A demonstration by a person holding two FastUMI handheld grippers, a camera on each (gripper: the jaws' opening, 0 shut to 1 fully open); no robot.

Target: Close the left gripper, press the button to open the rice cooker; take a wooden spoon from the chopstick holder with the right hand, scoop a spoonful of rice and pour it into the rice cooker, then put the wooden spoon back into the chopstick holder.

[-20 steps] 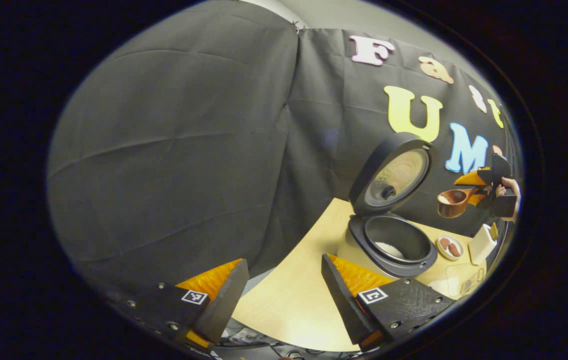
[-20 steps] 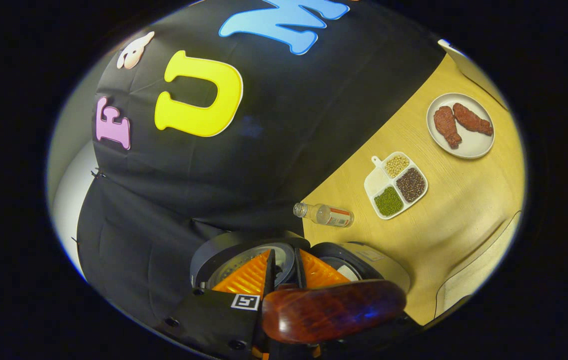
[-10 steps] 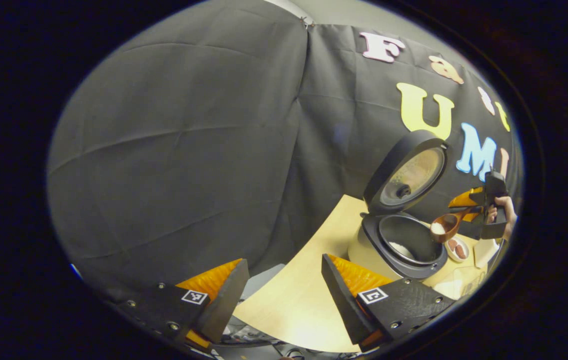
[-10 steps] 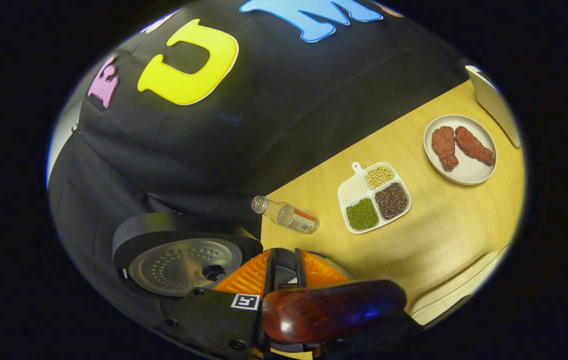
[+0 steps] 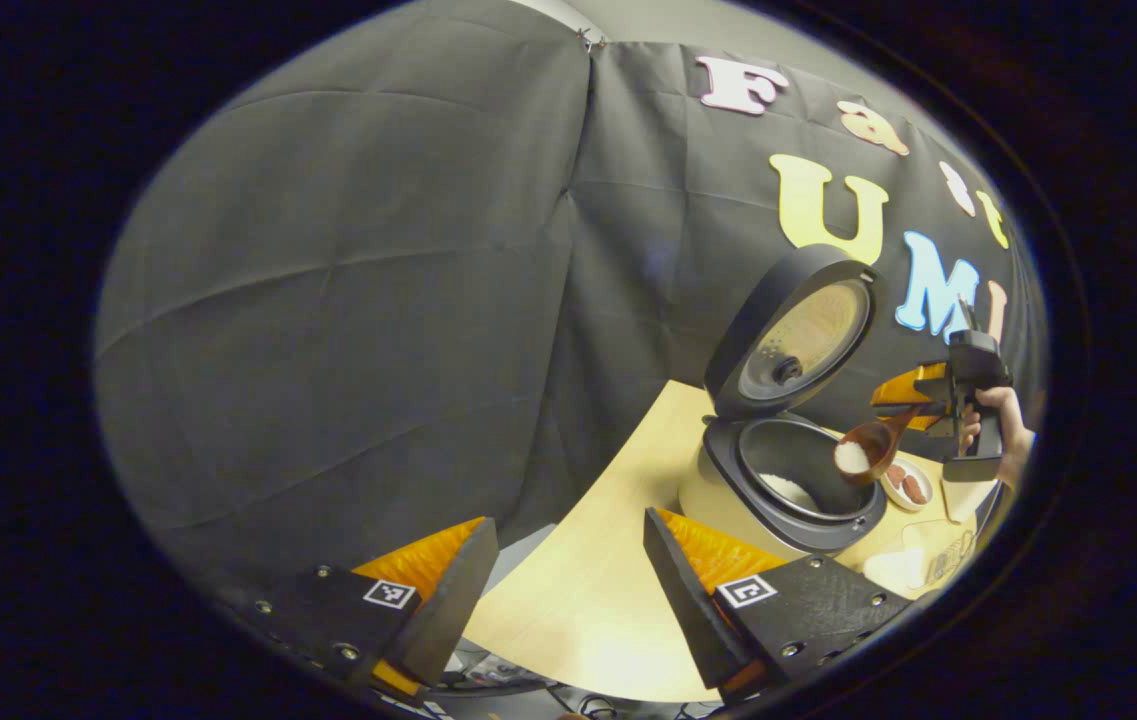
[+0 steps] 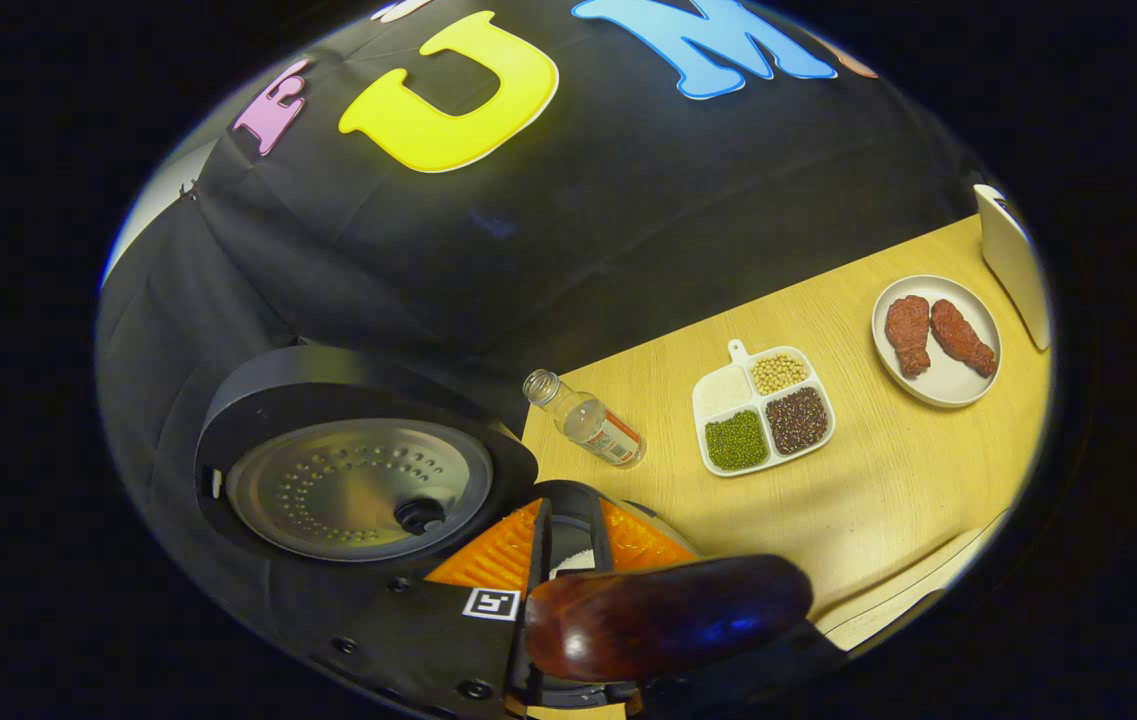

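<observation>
Now wooden spoon (image 5: pixel 863 452) clamped in right tongs (image 5: pixel 903 405), over rice cooker (image 5: pixel 793 490)

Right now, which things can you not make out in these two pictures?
- Spoon bowl: right gripper view, hidden behind the right gripper.
- Pot rice depth: left gripper view, too small.
- Clear container: left gripper view, cut by the edge.
- Bottle label: right gripper view, too small.
</observation>
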